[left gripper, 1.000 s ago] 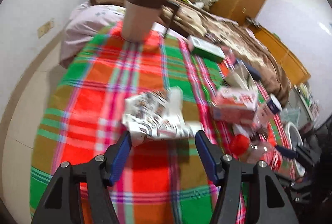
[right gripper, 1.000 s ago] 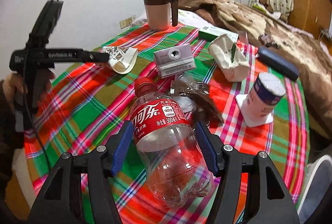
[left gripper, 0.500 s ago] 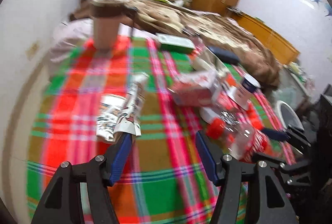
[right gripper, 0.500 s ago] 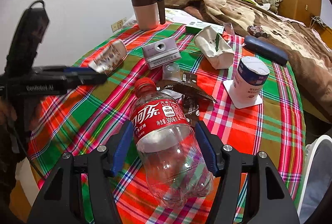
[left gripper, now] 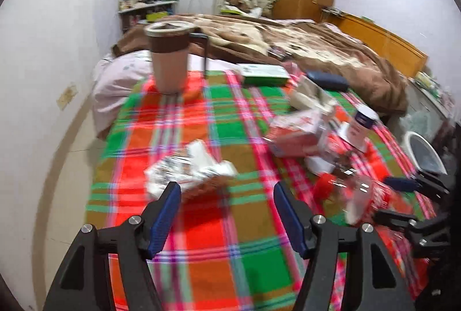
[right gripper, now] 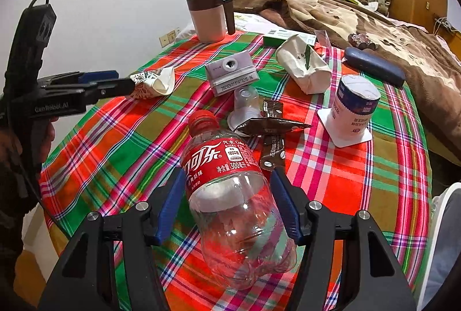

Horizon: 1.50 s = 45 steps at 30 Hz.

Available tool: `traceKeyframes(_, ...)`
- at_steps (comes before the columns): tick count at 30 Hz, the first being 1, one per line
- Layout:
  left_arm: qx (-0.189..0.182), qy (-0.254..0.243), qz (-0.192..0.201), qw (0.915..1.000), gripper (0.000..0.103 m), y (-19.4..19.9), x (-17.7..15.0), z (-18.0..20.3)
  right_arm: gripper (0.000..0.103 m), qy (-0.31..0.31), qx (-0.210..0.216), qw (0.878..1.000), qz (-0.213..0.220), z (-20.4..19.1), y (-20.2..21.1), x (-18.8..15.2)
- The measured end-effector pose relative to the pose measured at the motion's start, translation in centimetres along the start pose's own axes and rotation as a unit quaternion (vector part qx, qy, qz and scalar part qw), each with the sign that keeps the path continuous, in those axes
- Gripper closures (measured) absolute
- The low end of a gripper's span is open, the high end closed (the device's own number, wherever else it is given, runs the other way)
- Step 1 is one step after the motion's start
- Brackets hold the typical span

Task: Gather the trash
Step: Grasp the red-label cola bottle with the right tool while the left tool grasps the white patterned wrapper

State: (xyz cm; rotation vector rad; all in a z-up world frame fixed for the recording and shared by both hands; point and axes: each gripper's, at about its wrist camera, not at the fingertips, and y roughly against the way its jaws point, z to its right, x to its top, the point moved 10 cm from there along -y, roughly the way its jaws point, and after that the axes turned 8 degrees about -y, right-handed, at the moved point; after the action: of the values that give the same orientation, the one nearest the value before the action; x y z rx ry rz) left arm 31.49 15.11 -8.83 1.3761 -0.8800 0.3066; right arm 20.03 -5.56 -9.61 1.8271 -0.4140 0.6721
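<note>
My right gripper (right gripper: 227, 190) is shut on an empty cola bottle (right gripper: 230, 184) with a red label and cap, held above the plaid tablecloth (right gripper: 121, 143). The bottle also shows blurred in the left wrist view (left gripper: 357, 195). My left gripper (left gripper: 227, 198) is open and empty, just short of a crumpled paper cup (left gripper: 187, 169). In the right wrist view the left gripper (right gripper: 115, 83) points at that cup (right gripper: 155, 82). Brown sachet wrappers (right gripper: 270, 132) and a clear plastic cup (right gripper: 245, 106) lie mid-table.
A lidded mug (right gripper: 209, 15) stands at the far edge. A small white camera (right gripper: 230, 74), a crushed white cup (right gripper: 302, 66), a white jar (right gripper: 354, 106), a dark case (right gripper: 371, 66) and a green box (left gripper: 265, 74) lie around. A white bin rim (left gripper: 423, 152) stands right.
My left gripper has swung and now faces the crumpled cup squarely. My right gripper still holds the bottle and has drawn back a little.
</note>
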Motion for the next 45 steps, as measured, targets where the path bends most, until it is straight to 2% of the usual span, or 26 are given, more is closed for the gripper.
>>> traceKeyframes(3, 0.008, 0.004, 0.007, 0.9999, 0.033, -0.5, 0.8, -2.1, 0.041, 0.0, 0.001, 1.0, 0.001, 0.1, 0.1, -0.1)
traceKeyframes(4, 0.001, -0.005, 0.006, 1.0, 0.031, -0.9, 0.8, -2.3, 0.041, -0.001, 0.002, 1.0, 0.001, 0.1, 0.0, -0.1)
traceKeyframes(6, 0.015, -0.036, -0.007, 0.9992, 0.029, -2.0, 0.8, -2.9, 0.041, -0.002, 0.003, 1.0, 0.0, 0.1, 0.1, -0.1)
traceKeyframes(9, -0.011, -0.094, -0.019, 0.9954, 0.029, -3.2, 0.4, -1.8, 0.041, -0.004, 0.005, 1.0, -0.001, 0.1, 0.1, -0.2)
traceKeyframes(13, -0.032, -0.124, -0.043, 0.9909, 0.029, -4.9, -0.2, -1.6, 0.041, -0.008, 0.007, 1.0, -0.001, 0.1, -0.1, -0.1)
traceKeyframes(17, -0.057, -0.111, -0.049, 0.991, 0.029, -6.8, 0.3, -2.3, 0.041, -0.003, 0.004, 1.0, -0.002, 0.0, -0.1, -0.1)
traceKeyframes(20, -0.042, -0.11, -0.074, 0.9902, 0.029, -8.6, 0.1, -3.1, 0.041, 0.0, 0.002, 1.0, -0.003, -0.1, -0.1, -0.2)
traceKeyframes(23, -0.054, -0.108, -0.076, 0.9897, 0.029, -9.3, -0.1, -2.7, 0.041, -0.001, 0.004, 1.0, -0.002, 0.0, -0.1, -0.2)
traceKeyframes(27, -0.052, -0.092, -0.082, 0.991, 0.029, -10.0, -0.3, -2.4, 0.041, -0.004, 0.005, 1.0, 0.001, -0.1, -0.2, -0.1)
traceKeyframes(30, -0.046, -0.09, -0.084, 0.9913, 0.039, -9.9, -0.7, -2.1, 0.041, -0.004, 0.005, 1.0, 0.003, 0.0, -0.2, 0.0)
traceKeyframes(39, -0.053, -0.068, -0.083, 0.9929, 0.059, -7.4, -2.2, 0.5, 0.042, -0.027, 0.01, 0.999, 0.017, 0.7, 0.3, -0.2)
traceKeyframes(45, -0.043, -0.039, -0.085, 0.9947, 0.065, -5.3, -3.3, 2.4, 0.043, -0.032, 0.002, 0.999, 0.027, 1.0, 0.9, -0.5)
